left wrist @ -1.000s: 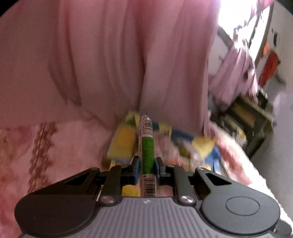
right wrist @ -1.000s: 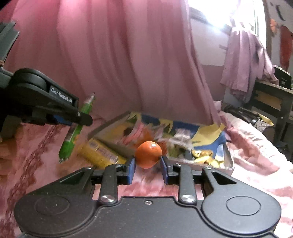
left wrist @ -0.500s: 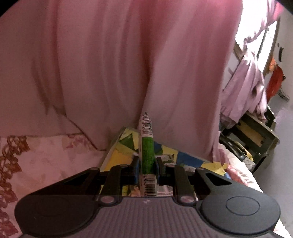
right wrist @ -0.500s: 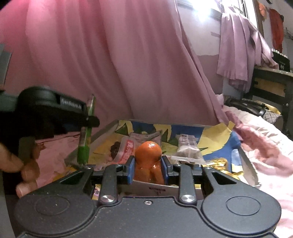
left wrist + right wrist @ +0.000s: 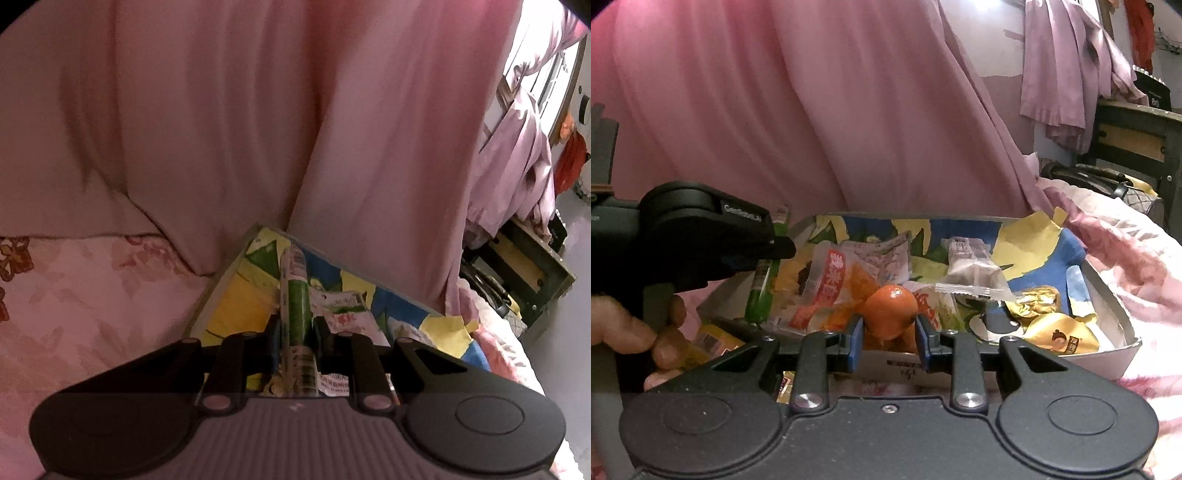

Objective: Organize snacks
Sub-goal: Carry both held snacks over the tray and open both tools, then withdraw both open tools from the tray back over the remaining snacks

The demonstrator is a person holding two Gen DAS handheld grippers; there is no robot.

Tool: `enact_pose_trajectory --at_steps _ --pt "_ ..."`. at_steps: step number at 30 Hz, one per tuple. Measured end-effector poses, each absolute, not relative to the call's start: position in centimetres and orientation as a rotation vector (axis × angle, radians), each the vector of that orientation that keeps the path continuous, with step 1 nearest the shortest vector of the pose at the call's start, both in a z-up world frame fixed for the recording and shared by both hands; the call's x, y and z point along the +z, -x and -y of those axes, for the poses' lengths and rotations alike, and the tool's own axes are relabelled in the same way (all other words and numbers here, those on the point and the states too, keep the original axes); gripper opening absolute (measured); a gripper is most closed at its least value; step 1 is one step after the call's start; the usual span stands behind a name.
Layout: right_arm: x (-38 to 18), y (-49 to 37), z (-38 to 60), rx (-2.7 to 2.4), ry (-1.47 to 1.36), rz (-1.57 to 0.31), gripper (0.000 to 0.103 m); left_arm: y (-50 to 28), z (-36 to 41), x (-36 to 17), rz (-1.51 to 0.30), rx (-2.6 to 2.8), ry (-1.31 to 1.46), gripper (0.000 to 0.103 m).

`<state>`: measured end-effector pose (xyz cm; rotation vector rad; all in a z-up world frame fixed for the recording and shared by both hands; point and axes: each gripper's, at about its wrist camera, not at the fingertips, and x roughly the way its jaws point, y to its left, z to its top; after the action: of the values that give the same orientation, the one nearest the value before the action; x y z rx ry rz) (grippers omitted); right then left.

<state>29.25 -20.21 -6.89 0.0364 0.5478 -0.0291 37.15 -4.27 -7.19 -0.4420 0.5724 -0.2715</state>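
The left gripper [image 5: 295, 328] is clamped on a green stick pack [image 5: 294, 295], which runs lengthwise between the jaws with barcode print at both ends. Its far tip points over the near left corner of the tray [image 5: 218, 291], a shallow metal box with a bright blue, yellow and green picture on its floor. In the right wrist view the same gripper [image 5: 764, 258] shows at the left edge of the tray, with the person's hand [image 5: 631, 332] wrapped around its handle and the stick pack [image 5: 759, 291] hanging tilted below the jaws, its lower end close to the tray's left rim.

The right gripper [image 5: 889, 330] is closed on a small orange [image 5: 892, 308], pinched between the blue pads just above the tray's near rim [image 5: 1115, 360]. Whether the fruit touches the packets beneath it cannot be told.

Inside the tray lie several snacks: a red and orange packet [image 5: 831, 291] near the left side, a clear wrapped bar [image 5: 971, 269] toward the middle, and gold wrapped sweets [image 5: 1056, 330] at the right near corner. A yellow packet [image 5: 709, 336] lies outside the tray by its left near corner, partly hidden behind the hand.

The tray rests on a pink flowered bedspread [image 5: 74, 295]. A pink curtain [image 5: 240, 129] hangs right behind its far edge.
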Motion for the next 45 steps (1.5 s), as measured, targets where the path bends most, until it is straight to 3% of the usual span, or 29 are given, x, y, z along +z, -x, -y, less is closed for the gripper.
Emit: enact_pose_trajectory --at_steps 12,16,28,34,45 --pt "-7.0 -29.4 20.7 -0.040 -0.054 -0.559 0.038 -36.6 4.9 -7.9 -0.613 -0.274 0.404 0.021" --pt "-6.6 -29.2 21.0 -0.046 -0.070 -0.558 0.043 -36.1 4.9 -7.1 -0.613 -0.258 0.386 0.038" --pt "-1.9 -25.4 22.7 -0.075 -0.122 -0.433 0.074 -30.9 4.1 -1.7 -0.494 -0.223 0.330 0.085" --pt "1.2 -21.9 23.0 -0.081 -0.107 -0.332 0.086 -26.8 3.8 1.5 -0.386 -0.200 0.310 0.098" --pt "4.1 -15.0 23.2 -0.084 -0.077 -0.240 0.102 -18.5 1.5 3.9 -0.313 -0.099 0.244 0.103"
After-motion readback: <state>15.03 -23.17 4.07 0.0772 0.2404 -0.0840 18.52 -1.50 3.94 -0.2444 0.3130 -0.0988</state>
